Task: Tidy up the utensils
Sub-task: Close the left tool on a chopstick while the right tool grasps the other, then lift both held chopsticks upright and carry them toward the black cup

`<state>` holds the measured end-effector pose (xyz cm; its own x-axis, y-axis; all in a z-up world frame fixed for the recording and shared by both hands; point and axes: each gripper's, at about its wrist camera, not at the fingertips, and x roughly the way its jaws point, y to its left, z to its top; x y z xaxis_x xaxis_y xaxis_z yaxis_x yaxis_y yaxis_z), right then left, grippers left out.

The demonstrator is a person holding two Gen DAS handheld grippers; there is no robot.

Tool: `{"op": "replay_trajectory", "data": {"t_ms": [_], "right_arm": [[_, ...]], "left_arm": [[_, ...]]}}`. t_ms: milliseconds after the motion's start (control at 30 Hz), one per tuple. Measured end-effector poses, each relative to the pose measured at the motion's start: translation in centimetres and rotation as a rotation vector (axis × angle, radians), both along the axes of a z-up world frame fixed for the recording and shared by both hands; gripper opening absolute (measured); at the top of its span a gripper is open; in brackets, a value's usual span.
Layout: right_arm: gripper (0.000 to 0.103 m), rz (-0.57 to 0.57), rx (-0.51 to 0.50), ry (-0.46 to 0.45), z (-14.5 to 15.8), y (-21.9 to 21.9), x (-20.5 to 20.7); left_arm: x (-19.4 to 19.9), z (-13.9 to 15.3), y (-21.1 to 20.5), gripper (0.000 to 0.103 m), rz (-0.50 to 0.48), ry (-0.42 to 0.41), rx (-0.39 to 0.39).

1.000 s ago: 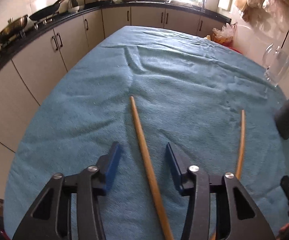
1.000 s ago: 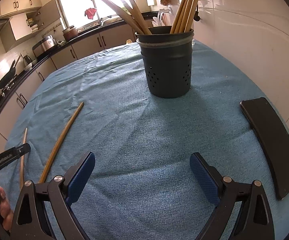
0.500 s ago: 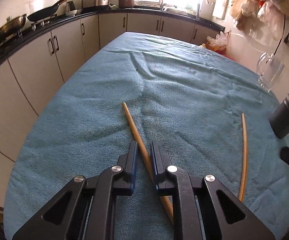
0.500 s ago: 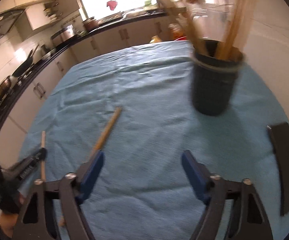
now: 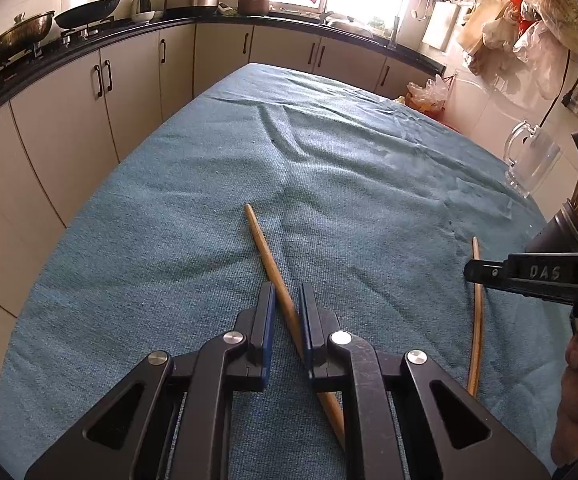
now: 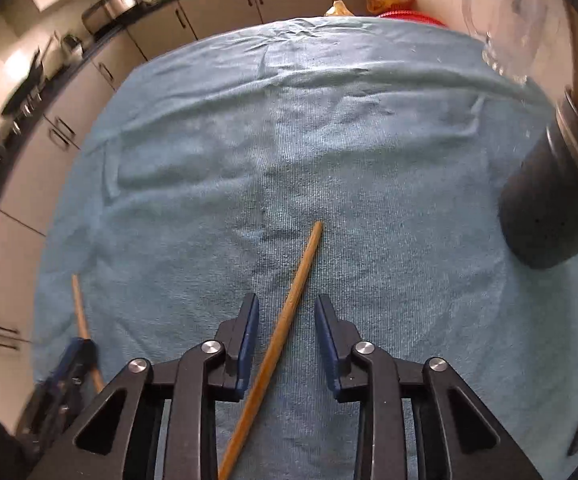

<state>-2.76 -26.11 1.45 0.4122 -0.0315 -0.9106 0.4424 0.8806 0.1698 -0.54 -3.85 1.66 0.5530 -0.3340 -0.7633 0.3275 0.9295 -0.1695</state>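
Two wooden sticks lie flat on the blue cloth (image 5: 329,168) covering the worktop. First wooden stick (image 5: 267,252) runs between the left tongs (image 5: 287,300), pads clamped onto it; its free end pokes out ahead of the tips, the other end passes back under the tongs body. Second wooden stick (image 6: 297,292) lies between the right tongs (image 6: 285,312), whose jaws have just been closing around it; small gaps show on both sides, pads not pressing yet. It slants from ahead of the tips back under the left jaw. In the left view this stick (image 5: 477,320) lies well right of the left tongs, under the right tongs' arm. Dark utensil holder (image 6: 549,200) with more sticks stands right of and ahead of the right tongs; glass mug (image 5: 529,164) beyond it.
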Motion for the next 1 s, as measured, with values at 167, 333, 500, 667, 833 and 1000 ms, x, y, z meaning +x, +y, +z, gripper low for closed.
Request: {"op": "replay_trajectory", "data": {"t_ms": [167,333,500,667,833,1000], "right_arm": [[0.007,0.054,0.002,-0.025,-0.1,1.0,-0.2],[0.007,0.057,0.040,-0.158,1.7,0.7,-3.0],[0.007,0.073,-0.003,-0.243,3.2,1.4,-5.7],[0.007,0.084,-0.040,-0.325,5.5,1.7,-8.4],[0.007,0.084,-0.045,-0.397,7.2,1.3,-10.1],[0.007,0.090,-0.054,-0.463,8.5,1.6,-11.9]], "left_arm": [[0.1,0.0,0.1,0.010,-0.005,0.007,-0.013],[-0.1,0.1,-0.6,0.008,-0.013,0.001,0.035],[-0.2,0.4,-1.4,0.007,-0.040,0.028,0.055],[-0.4,2.1,-0.3,0.006,-0.049,0.046,-0.020],[-1.7,5.4,1.0,0.006,-0.046,-0.009,-0.086],[-3.6,8.4,1.3,0.006,-0.059,-0.072,-0.117]]}}
